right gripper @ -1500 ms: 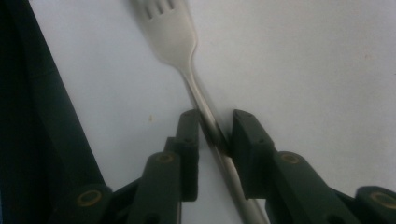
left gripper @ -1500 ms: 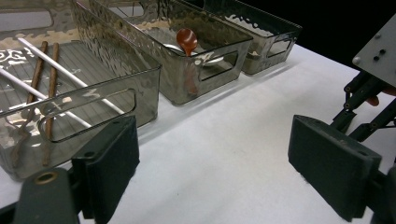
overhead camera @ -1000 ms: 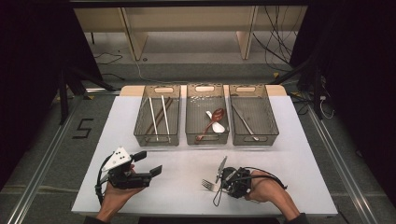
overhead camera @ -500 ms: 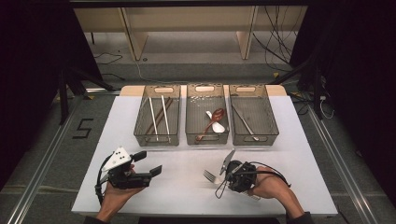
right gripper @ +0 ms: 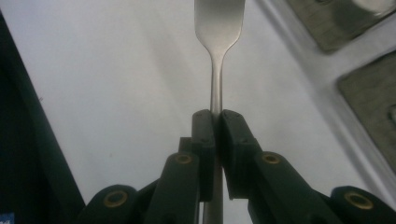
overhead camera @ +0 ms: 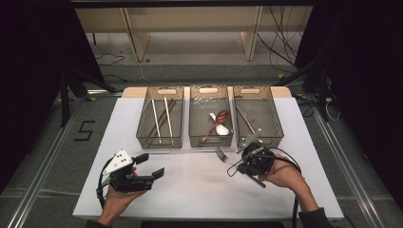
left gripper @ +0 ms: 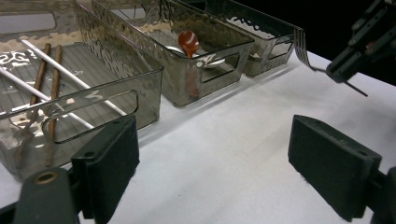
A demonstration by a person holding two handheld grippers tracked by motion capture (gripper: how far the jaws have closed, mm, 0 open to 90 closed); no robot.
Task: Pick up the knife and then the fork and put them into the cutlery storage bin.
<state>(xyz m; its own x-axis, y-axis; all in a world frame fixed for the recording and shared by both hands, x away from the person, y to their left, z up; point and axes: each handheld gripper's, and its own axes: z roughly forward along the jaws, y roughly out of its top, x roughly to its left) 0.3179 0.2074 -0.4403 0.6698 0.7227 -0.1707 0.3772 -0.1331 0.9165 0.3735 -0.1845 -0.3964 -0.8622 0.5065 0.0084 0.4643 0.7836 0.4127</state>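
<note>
A metal fork (overhead camera: 222, 155) hangs just above the white table (overhead camera: 190, 194), in front of the middle and right bins. My right gripper (overhead camera: 239, 165) is shut on its handle, tines pointing left and away from me. In the right gripper view the jaws of the right gripper (right gripper: 215, 122) pinch the fork's (right gripper: 218, 28) thin neck. My left gripper (overhead camera: 151, 165) rests low at the table's front left, open with nothing between its jaws. In the left gripper view, beyond the left gripper (left gripper: 219, 163), the fork (left gripper: 303, 46) shows at upper right.
Three smoky clear bins stand in a row at the back. The left bin (overhead camera: 159, 142) holds chopsticks (overhead camera: 160, 118), the middle bin (overhead camera: 210, 142) holds spoons (overhead camera: 219, 118), and the right bin (overhead camera: 277, 128) holds a metal utensil (overhead camera: 244, 119). Bare table lies between the grippers.
My right gripper has risen and moved away from me toward the bins, carrying the fork with it. The left gripper has stayed put.
</note>
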